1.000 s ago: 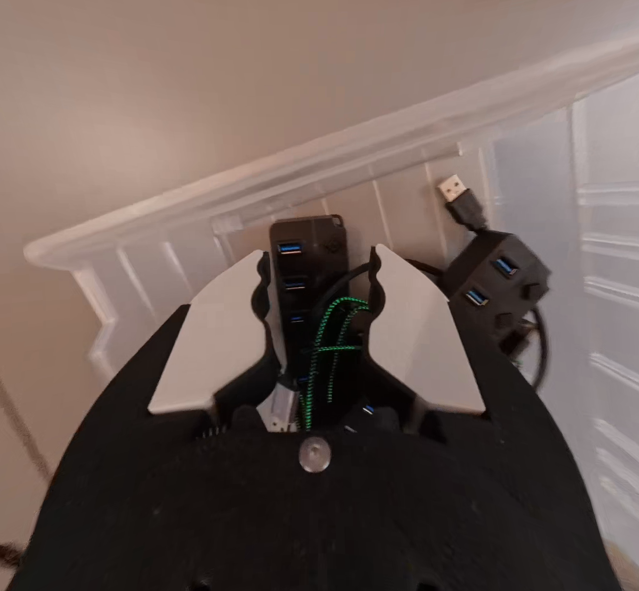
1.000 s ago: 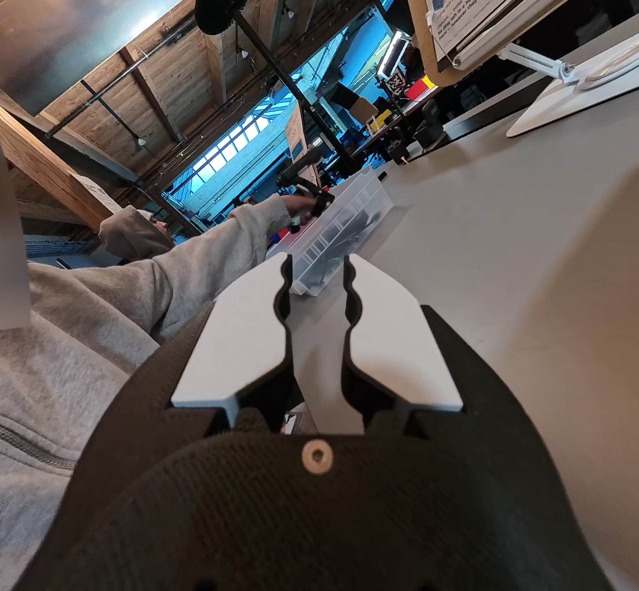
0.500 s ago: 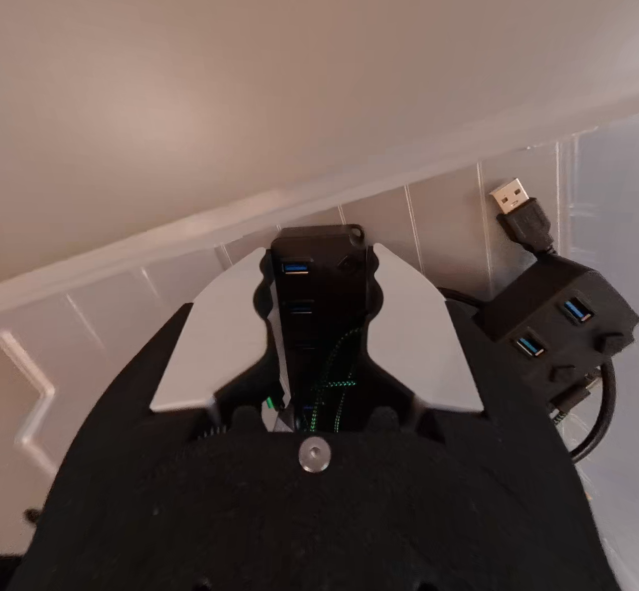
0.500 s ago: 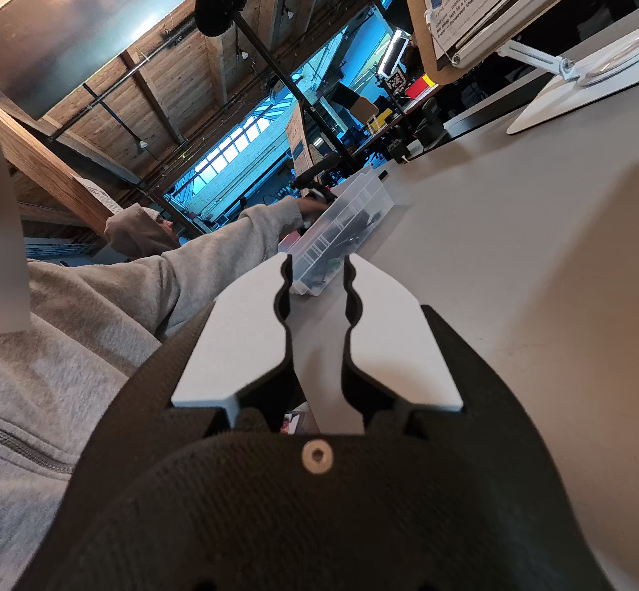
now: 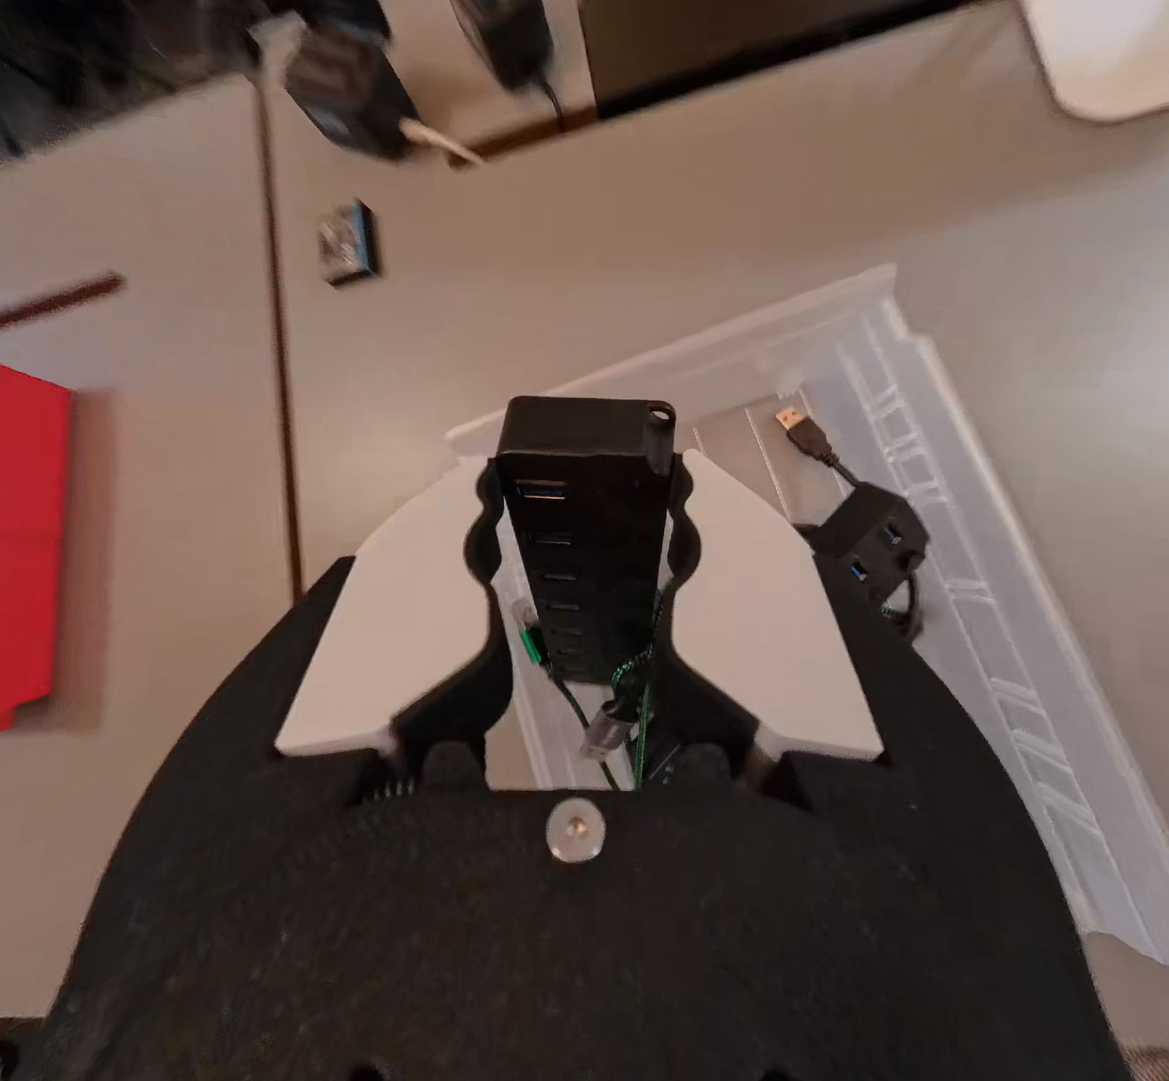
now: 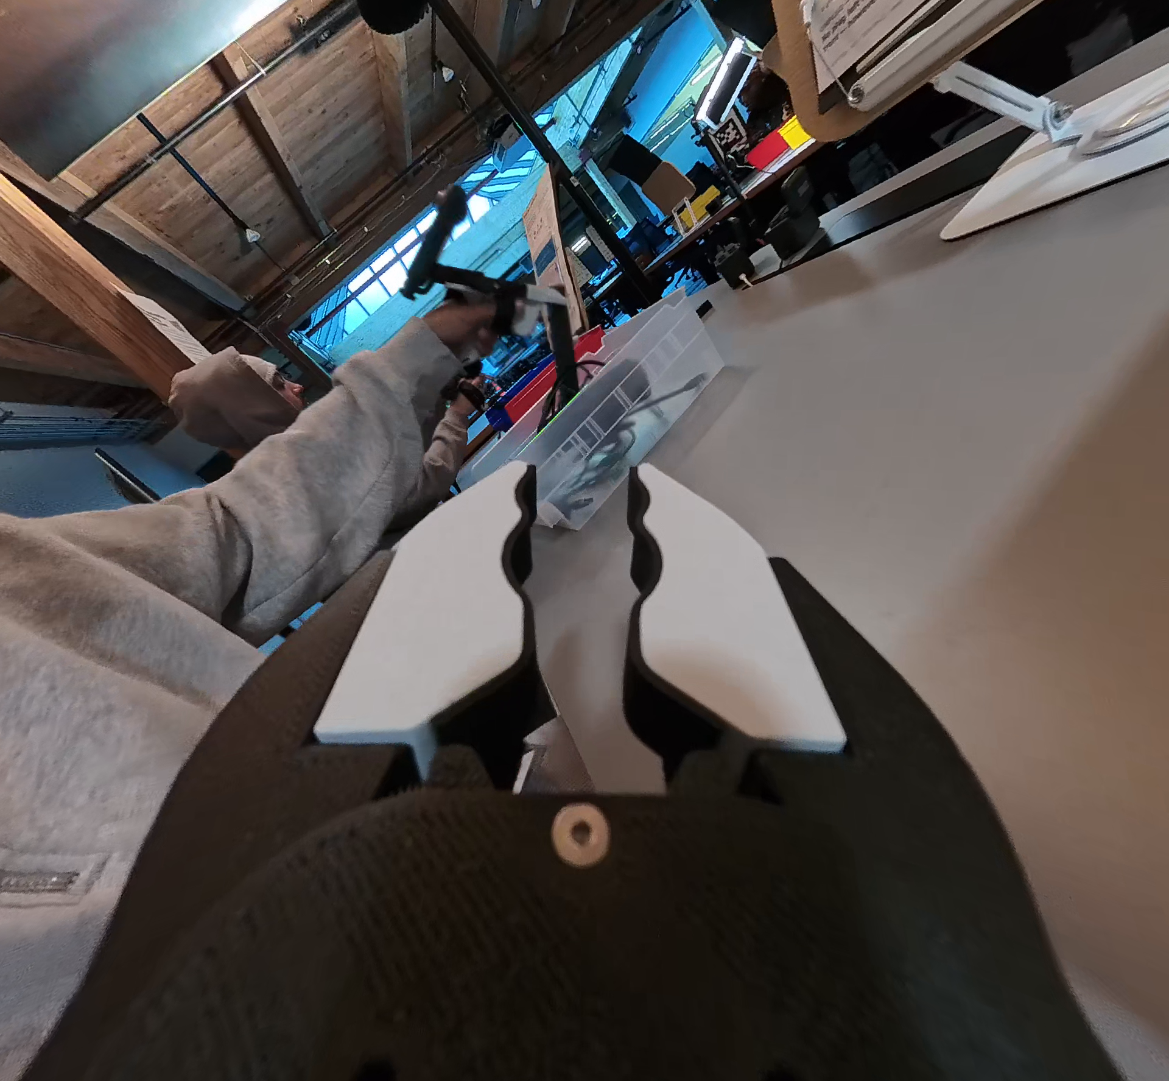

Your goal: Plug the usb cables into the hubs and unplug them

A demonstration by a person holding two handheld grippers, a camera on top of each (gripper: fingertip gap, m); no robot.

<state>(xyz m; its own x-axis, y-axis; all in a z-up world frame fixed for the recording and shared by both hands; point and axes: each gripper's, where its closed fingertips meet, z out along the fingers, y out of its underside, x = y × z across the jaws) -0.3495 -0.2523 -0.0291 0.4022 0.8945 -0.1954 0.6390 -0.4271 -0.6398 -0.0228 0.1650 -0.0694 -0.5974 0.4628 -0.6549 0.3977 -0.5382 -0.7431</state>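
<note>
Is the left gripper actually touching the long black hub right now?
Touching. In the left wrist view the left gripper has both fingers pressed against the sides of the long black hub.

We see a black hub [image 5: 585, 519] with blue ports [image 5: 541, 489], held between our white fingers [image 5: 411, 627] with black inner edges. A second black hub [image 5: 876, 535] has blue ports too. The cable [image 5: 642, 709] is braided in green and black, with a green plug [image 5: 531, 645] and a grey one [image 5: 604, 728]. The bin [image 5: 936, 544] is clear, whitish plastic. The table [image 5: 190, 228] is beige, and a red box [image 5: 28, 551] lies on it. Our sleeve [image 6: 253, 544] is grey.
</note>
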